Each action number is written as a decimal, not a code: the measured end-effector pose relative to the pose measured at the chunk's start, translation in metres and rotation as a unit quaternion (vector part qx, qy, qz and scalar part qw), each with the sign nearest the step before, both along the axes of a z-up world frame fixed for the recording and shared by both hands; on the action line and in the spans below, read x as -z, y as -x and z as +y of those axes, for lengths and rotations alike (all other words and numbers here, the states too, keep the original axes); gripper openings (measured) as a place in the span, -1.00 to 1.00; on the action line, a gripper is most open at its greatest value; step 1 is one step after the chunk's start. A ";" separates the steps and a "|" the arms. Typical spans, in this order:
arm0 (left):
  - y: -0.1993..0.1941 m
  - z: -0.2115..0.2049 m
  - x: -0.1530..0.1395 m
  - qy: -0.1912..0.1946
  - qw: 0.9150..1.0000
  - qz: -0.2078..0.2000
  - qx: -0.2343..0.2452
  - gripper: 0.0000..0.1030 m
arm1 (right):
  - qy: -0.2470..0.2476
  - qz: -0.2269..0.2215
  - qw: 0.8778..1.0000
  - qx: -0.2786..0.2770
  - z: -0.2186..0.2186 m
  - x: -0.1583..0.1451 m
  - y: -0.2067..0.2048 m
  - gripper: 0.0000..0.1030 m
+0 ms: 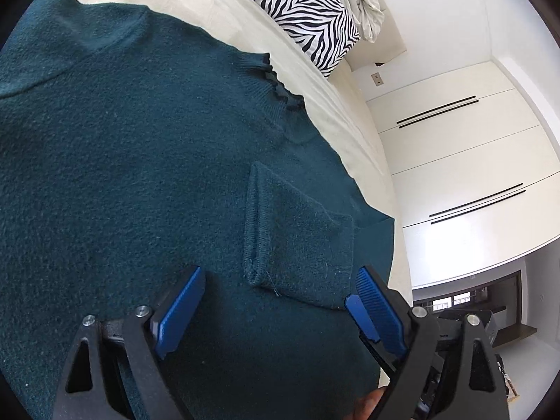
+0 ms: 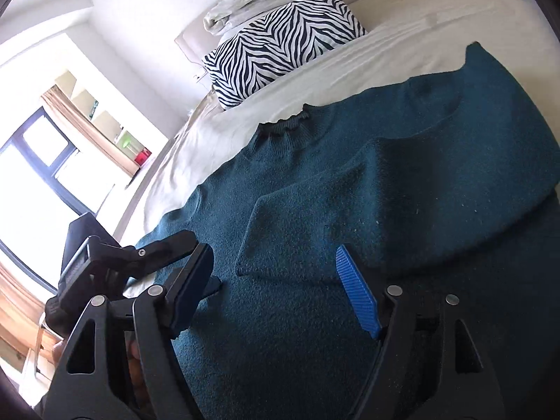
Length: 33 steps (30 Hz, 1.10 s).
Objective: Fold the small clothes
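Dark teal knitted sweater lies spread on the cream-sheeted bed, filling the left and centre of the frame, one cuffed sleeve folded across its body. Left gripper and right gripper hover wide open, holding nothing. Zebra-striped pillow at upper centre.

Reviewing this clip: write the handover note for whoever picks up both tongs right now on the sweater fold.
Left tongs: open, holding nothing, over the folded-in sleeve cuff.
Right tongs: open, holding nothing, over the sweater body.
Teal sweater lies flat on the white bed, collar toward the zebra pillow.
Done: both sleeves look folded in across the body.
Left: fold the body, probably hem toward collar.
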State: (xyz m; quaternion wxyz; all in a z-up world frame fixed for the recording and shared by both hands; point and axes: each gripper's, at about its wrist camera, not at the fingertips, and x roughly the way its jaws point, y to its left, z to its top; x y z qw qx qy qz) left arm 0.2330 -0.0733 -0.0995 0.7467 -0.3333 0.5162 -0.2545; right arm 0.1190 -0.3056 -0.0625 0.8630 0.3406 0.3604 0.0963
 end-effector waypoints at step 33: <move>-0.057 0.050 -0.010 -0.120 0.983 -0.117 -0.080 -0.81 | -0.264 0.021 0.949 0.168 -0.157 0.057 -0.023 0.40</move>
